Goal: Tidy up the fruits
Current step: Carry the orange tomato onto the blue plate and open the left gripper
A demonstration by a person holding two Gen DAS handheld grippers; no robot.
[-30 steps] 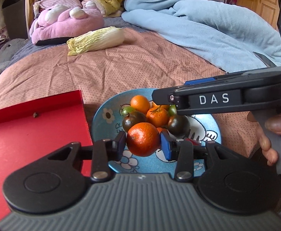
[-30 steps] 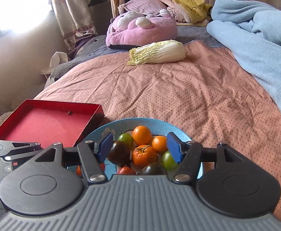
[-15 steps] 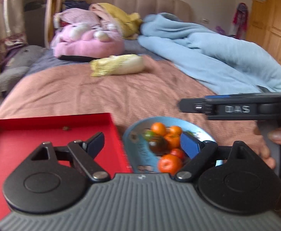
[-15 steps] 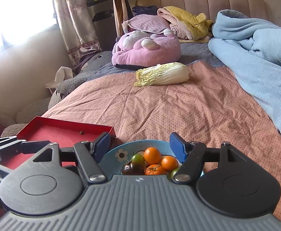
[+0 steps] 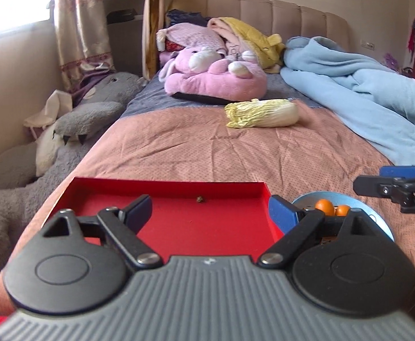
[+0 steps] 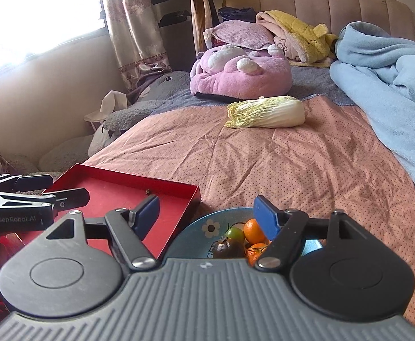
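Pink dotted bedspread point(image 6: 278, 164) fills both views, with a blue blanket point(image 5: 372, 99) heaped along the bed's right side and a pink plush point(image 5: 216, 76) and a napa cabbage point(image 6: 264, 112) up toward the headboard. Down at the near edge of the bed sit the red tray point(image 5: 179, 221) and, just beside its right wall, the blue plate point(image 6: 204, 227) still piled with fruit: oranges point(image 6: 253, 230), a green tomato point(image 6: 235, 234), a dark tomato point(image 6: 227, 249). The left tool point(image 5: 210, 209) hangs over the tray with its jaws spread as wide as they go, having just been opening, and nothing sits between them; the tray floor shows only a small brown speck point(image 5: 199, 199). The right tool point(image 6: 206, 210) hovers above the plate, jaws apart and just been widening too, empty. The step looks like lining up the next pick from the pile. Done well, that means dropping straight over one fruit on top of the heap, pads either side of its widest part, and closing gently so the neighbours don't roll off the shallow plate. The fruits are round, so no long axis matters; the tray's long side runs across the bed, its open face up, ready to receive.
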